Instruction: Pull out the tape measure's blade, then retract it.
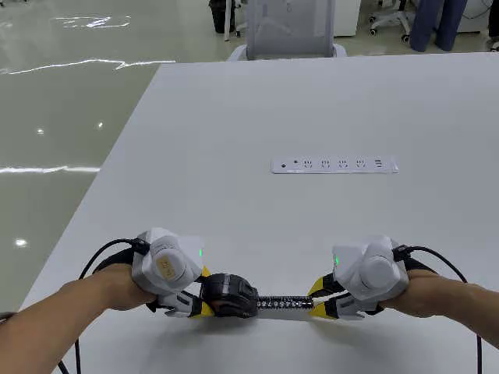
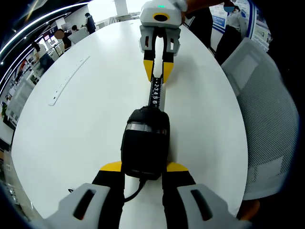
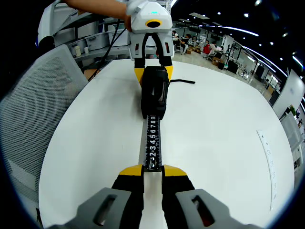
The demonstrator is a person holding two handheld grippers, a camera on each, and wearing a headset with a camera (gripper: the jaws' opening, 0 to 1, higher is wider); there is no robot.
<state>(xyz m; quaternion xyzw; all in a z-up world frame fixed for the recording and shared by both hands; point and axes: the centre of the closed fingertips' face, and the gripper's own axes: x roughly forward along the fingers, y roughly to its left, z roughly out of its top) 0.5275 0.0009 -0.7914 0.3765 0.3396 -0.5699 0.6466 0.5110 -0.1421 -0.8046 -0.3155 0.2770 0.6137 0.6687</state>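
The tip of the blade is hidden inside the right claw, which is clamped on it; the left claw grips the black tape measure case, covering its rear. Both claws face each other, level, by the near edge of the tabletop.

white table bears a power strip and, nearer, a tape measure.

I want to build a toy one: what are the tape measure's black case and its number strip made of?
The case looks like matte black plastic, maybe rubbery, with one glossy grey band. The blade looks like thin painted metal, probably: it runs straight, dark with white numbers.
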